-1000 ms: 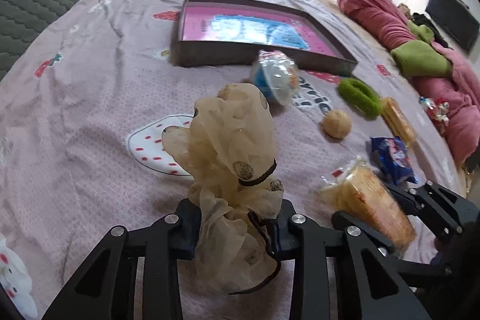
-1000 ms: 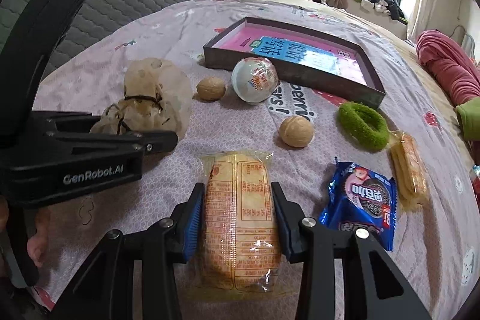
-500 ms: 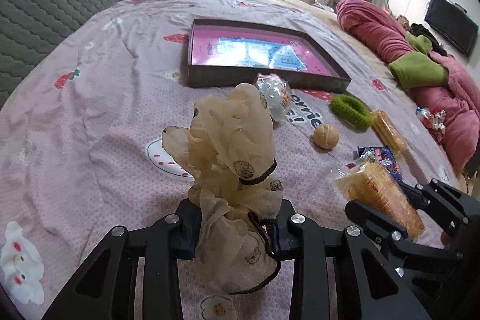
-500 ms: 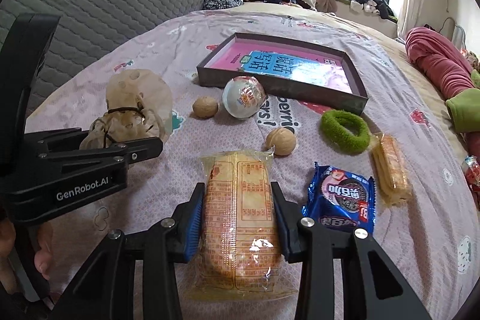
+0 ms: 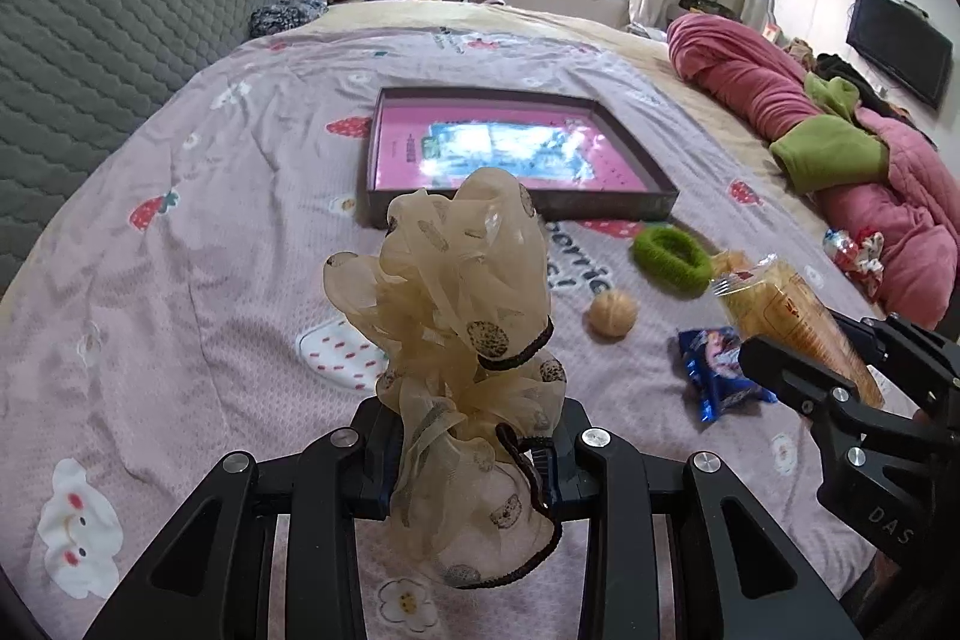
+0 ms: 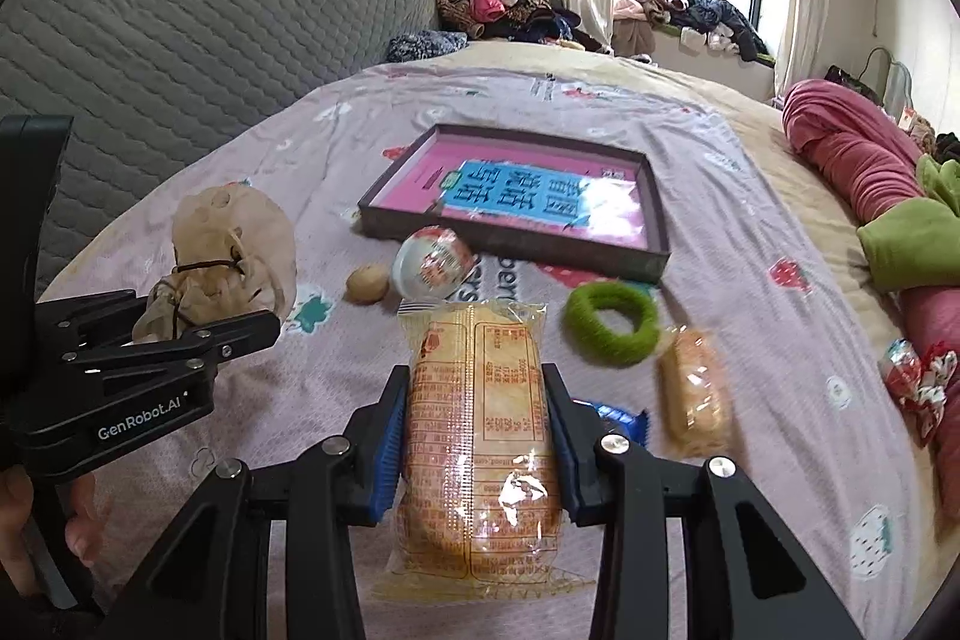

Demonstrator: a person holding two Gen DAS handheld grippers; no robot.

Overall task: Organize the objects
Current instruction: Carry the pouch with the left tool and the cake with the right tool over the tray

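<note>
- Beige gauze pouch (image 5: pixel 462 340), tied with a dark cord, is clamped between the pads of the left gripper (image 5: pixel 471 451) and held above the bed (image 5: pixel 180 280).
- Clear-wrapped biscuit packet (image 6: pixel 480 436) is squeezed lengthwise between the blue pads of the right gripper (image 6: pixel 474 436), also raised off the bed.
- Just past the right gripper, a blue cookie packet (image 6: pixel 618 418) peeks out beneath its right finger, with a small wrapped cake (image 6: pixel 696 394) beside it.
- Farther on lie a green hair ring (image 6: pixel 609 322), a walnut (image 6: pixel 367 283) and a round foil-topped ball (image 6: pixel 433 263), the ball just beside the walnut.
- From the left wrist view a second walnut (image 5: pixel 612 314) sits between the pouch and the blue packet.
- Beyond these rests a shallow dark box (image 6: pixel 510 244) with a pink lining and a blue printed sheet inside; none of the loose items is in it.
- At the far right, a red quilt (image 5: pixel 780 88) with a green lining lies along the bed edge.
</note>
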